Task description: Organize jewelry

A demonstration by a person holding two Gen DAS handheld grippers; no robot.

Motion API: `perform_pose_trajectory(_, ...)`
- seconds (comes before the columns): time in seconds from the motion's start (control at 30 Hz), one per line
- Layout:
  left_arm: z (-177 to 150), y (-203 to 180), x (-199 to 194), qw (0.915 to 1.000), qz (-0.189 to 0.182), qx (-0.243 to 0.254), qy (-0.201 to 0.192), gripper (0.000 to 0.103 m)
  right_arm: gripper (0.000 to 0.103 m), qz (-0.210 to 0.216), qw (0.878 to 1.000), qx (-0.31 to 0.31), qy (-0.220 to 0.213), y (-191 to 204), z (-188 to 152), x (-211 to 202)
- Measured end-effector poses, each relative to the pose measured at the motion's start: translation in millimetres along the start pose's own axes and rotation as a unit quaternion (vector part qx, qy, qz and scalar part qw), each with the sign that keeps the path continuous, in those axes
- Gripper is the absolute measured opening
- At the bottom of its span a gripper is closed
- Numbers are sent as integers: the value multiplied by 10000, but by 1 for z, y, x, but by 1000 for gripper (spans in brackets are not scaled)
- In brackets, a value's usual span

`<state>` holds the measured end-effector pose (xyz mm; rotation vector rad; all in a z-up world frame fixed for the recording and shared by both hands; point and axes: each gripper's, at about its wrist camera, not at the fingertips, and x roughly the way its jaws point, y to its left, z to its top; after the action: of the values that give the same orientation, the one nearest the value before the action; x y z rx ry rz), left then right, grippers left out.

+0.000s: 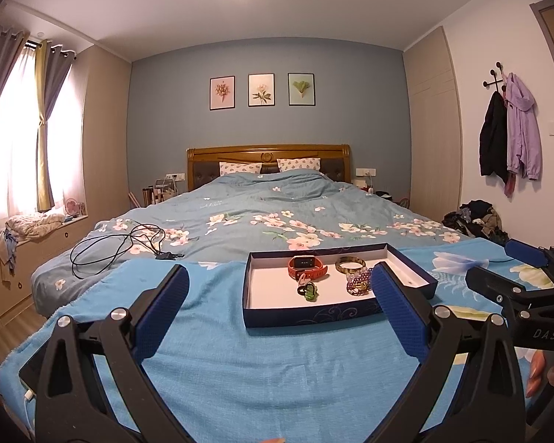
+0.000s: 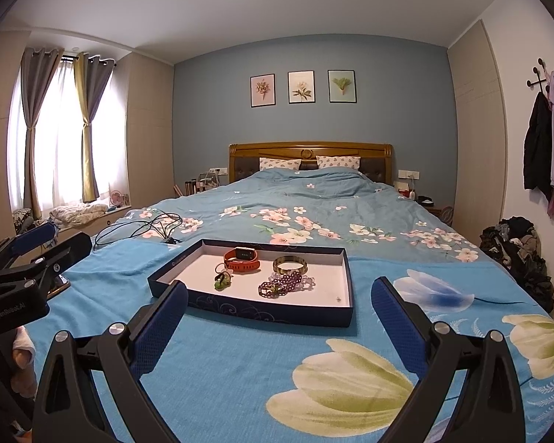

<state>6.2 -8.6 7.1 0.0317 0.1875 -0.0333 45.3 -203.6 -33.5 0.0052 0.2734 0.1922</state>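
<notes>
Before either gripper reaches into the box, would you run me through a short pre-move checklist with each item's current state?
1. Left gripper open, nothing between the pads: ok.
2. Right gripper open and empty: ok.
3. Box lying flat on the blue blanket, uncovered: ok.
4. Orange watch, striped bangle and green trinket lie apart from each other: ok.
5. Purple bead bracelets bunched together, hard to take singly: not ok.
6. Where each piece should end up: cannot tell.

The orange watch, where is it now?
The orange watch lies in the back left part of the blue box, left of the bangle.
</notes>
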Motion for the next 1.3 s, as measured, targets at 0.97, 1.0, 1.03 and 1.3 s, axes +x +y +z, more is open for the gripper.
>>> perform_pose_trajectory(0.97,-2,0,2,10000,-32,-21,35,97,96,-96,9994,6,-342,-1,2,-11)
perform_pose_trajectory(1.0,-3,-1,2,10000,-37,-28,50,97,96,-95,9994,2,-347,-1,2,-11)
perform_pose_trajectory(1.03,-3,-1,2,10000,-39,-30,58,97,96,-105,9993,0,-357,-1,2,-11)
perform_pose_trajectory(1.3,-5,-3,6,9999,-24,-31,100,97,96,-140,9988,2,-473,-2,3,-11)
